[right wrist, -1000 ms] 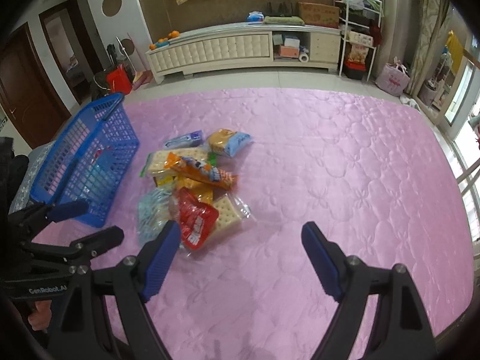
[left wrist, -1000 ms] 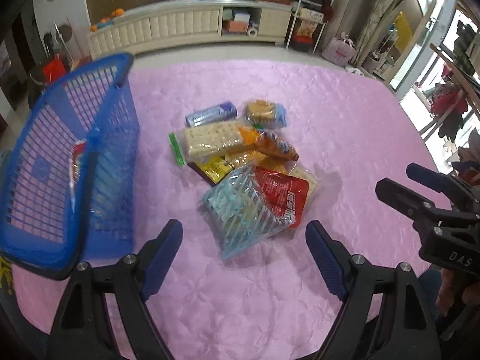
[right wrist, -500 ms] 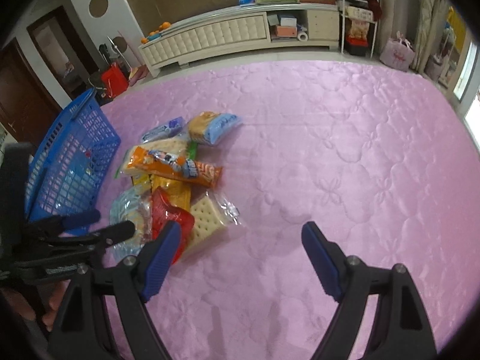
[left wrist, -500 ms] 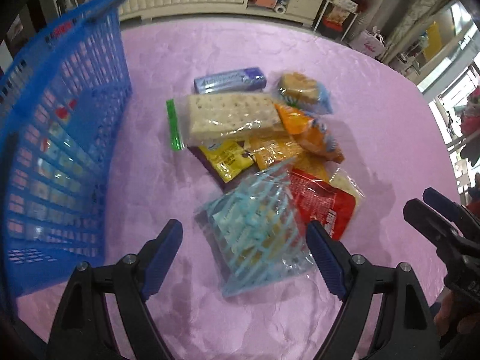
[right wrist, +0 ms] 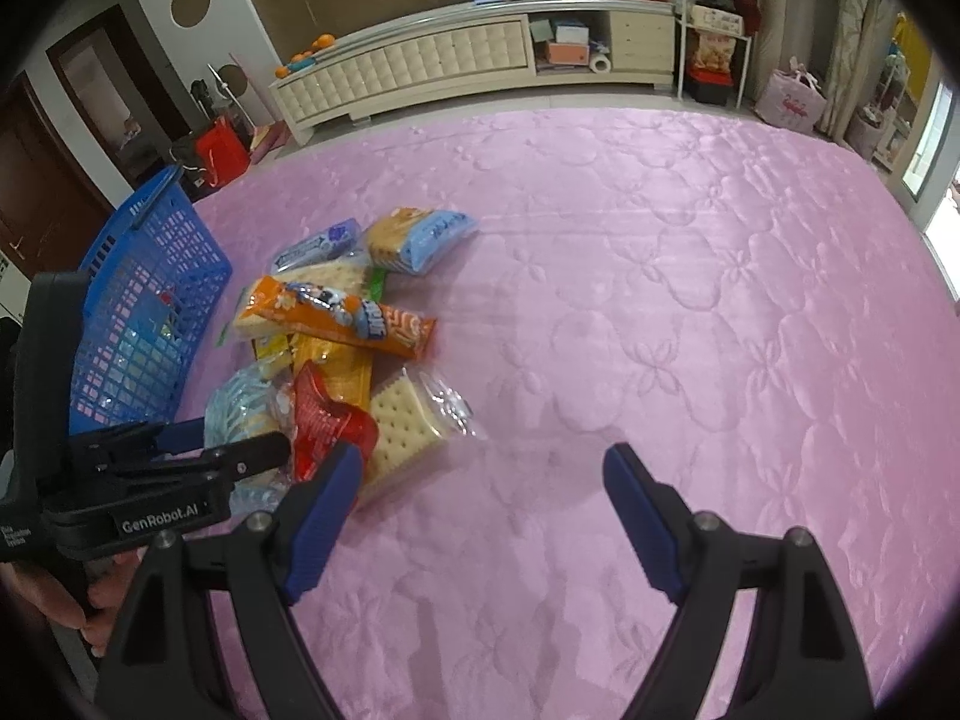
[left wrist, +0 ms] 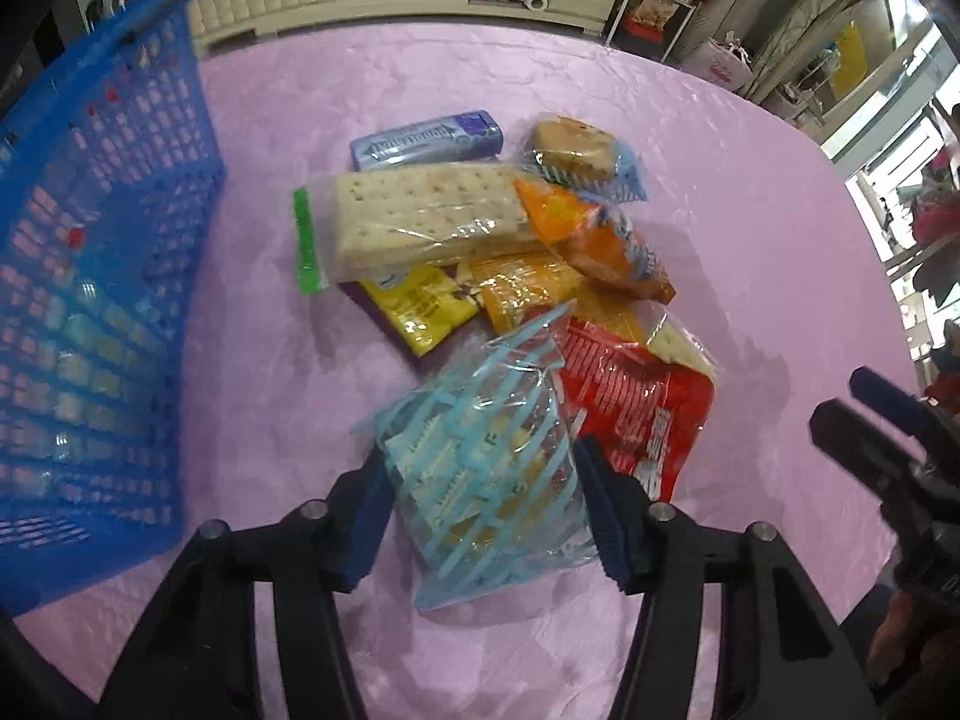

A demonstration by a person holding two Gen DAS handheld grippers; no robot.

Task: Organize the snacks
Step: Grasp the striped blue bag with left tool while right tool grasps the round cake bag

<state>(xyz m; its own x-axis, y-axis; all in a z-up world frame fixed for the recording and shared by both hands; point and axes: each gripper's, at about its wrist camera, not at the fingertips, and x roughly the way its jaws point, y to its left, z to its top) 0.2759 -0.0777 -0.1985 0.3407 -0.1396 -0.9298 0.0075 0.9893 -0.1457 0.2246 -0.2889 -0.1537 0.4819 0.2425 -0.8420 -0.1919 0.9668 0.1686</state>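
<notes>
1. The left hand-held gripper [left wrist: 483, 504] pointed steeply down, and its jaws had just been closing with the clear blue-striped snack bag [left wrist: 486, 462] between them; both blue pads [left wrist: 606, 516] lay against the sides of the bag, clamped on it.
2. The right hand-held gripper [right wrist: 474, 516] hung over bare cover just right of the snack pile, its jaws wide apart with nothing between them.
3. The striped bag lay at the near end of the pile on the pink quilted bed cover [right wrist: 690, 312].
4. Touching the striped bag on its right lay a red snack packet [left wrist: 636, 408], partly over a clear pack of square crackers [right wrist: 402, 426].
5. Beyond the striped bag lay a yellow sachet [left wrist: 420, 306] and an orange-yellow packet [left wrist: 522, 288].
6. Farther beyond it, a long cracker pack with a green end strip [left wrist: 414, 222] lay across the pile, with an orange wrapper [left wrist: 594, 240] at its right end.
7. Farthest from the striped bag were a purple-blue bar [left wrist: 426, 141] and a sandwich biscuit in a blue wrapper [left wrist: 576, 150].
8. A blue plastic basket [left wrist: 90, 312] stood left of the striped bag, apart from it.
</notes>
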